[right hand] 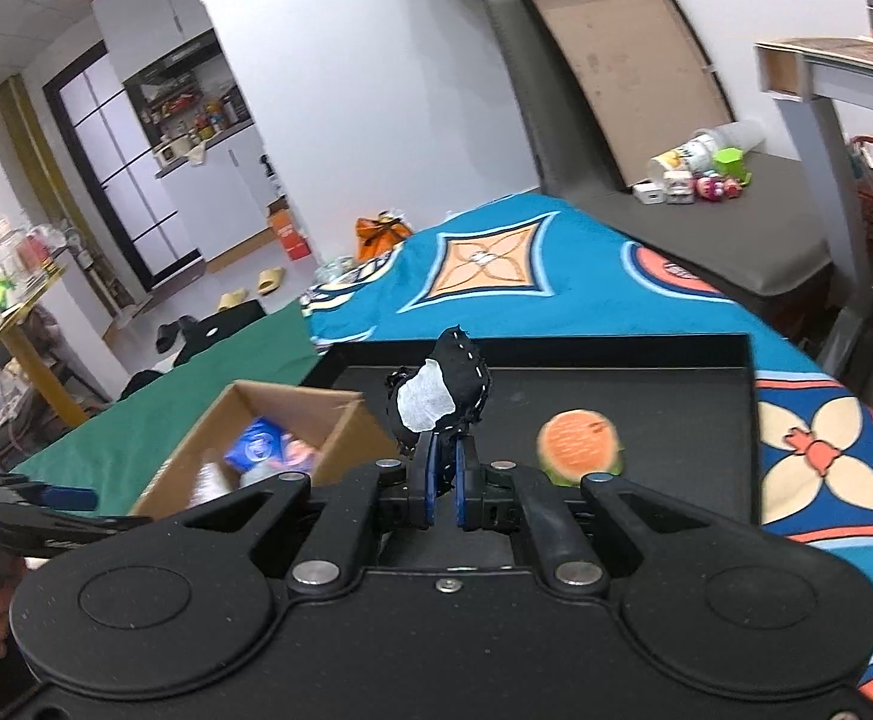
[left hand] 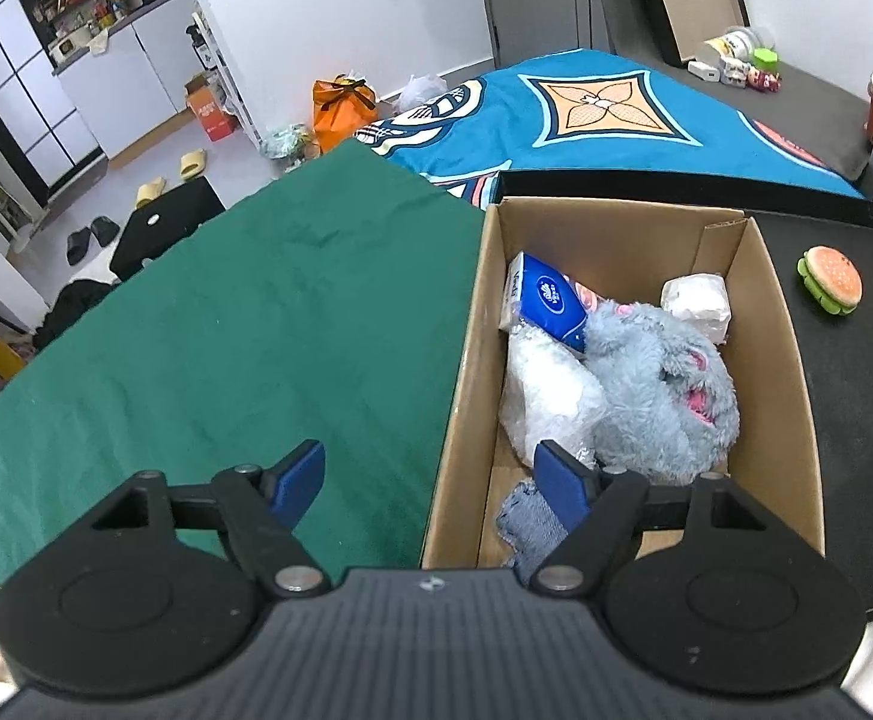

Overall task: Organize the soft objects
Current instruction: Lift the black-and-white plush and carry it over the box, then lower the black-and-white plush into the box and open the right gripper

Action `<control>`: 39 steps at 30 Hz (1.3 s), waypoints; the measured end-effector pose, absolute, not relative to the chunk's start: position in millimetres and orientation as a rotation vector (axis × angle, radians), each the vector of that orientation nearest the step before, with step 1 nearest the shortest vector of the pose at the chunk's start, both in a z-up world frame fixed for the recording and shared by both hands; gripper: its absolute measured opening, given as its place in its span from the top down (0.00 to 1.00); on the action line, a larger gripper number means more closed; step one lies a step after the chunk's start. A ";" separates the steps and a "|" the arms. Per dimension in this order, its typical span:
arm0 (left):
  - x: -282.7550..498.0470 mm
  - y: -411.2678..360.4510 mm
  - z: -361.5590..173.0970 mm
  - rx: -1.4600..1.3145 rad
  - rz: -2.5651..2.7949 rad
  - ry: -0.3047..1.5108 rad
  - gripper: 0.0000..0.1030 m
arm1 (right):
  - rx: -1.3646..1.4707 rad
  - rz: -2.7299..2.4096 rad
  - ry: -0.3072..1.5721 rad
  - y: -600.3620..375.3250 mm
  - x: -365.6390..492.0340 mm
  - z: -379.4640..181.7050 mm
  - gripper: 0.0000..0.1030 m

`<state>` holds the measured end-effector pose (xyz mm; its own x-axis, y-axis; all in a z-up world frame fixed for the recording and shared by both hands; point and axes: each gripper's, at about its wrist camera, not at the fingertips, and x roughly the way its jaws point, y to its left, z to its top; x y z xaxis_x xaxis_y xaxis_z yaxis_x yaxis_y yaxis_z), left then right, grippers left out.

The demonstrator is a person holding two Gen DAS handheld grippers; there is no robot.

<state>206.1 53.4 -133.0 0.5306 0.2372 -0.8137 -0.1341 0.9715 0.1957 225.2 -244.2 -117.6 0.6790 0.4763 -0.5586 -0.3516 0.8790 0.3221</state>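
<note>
A cardboard box stands between a green cloth and a black tray. It holds a grey plush toy, a blue tissue pack, a white wrapped bundle, a white packet and a grey knit cloth. My left gripper is open and empty above the box's near left wall. My right gripper is shut on a black and white soft toy, held above the tray to the right of the box. A burger toy lies on the tray.
The black tray lies on a blue patterned blanket. The green cloth covers the left side. Small toys and a jar sit on a grey mattress behind. The left gripper shows at the right view's left edge.
</note>
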 end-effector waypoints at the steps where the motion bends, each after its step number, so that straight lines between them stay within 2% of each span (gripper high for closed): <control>1: 205.2 55.5 -133.8 0.101 0.215 0.985 0.28 | 0.189 0.476 0.683 -238.8 222.9 -115.0 0.94; 9: 198.9 65.5 -144.1 0.031 0.154 1.015 0.50 | 0.129 0.540 0.710 -197.5 207.1 -99.4 0.94; 14: 196.8 75.2 -149.8 -0.033 0.122 1.038 0.69 | 0.071 0.577 0.737 -173.1 199.7 -95.0 0.94; 17: 197.1 80.0 -153.3 -0.066 0.106 1.054 0.76 | 0.037 0.593 0.749 -159.0 195.9 -93.7 0.94; 25: 197.1 87.1 -160.2 -0.099 0.076 1.078 0.84 | -0.055 0.624 0.794 -123.5 184.5 -98.2 0.94; 39: 197.1 98.3 -163.0 -0.152 0.053 1.077 0.88 | -0.188 0.682 0.903 -78.3 180.9 -115.3 0.93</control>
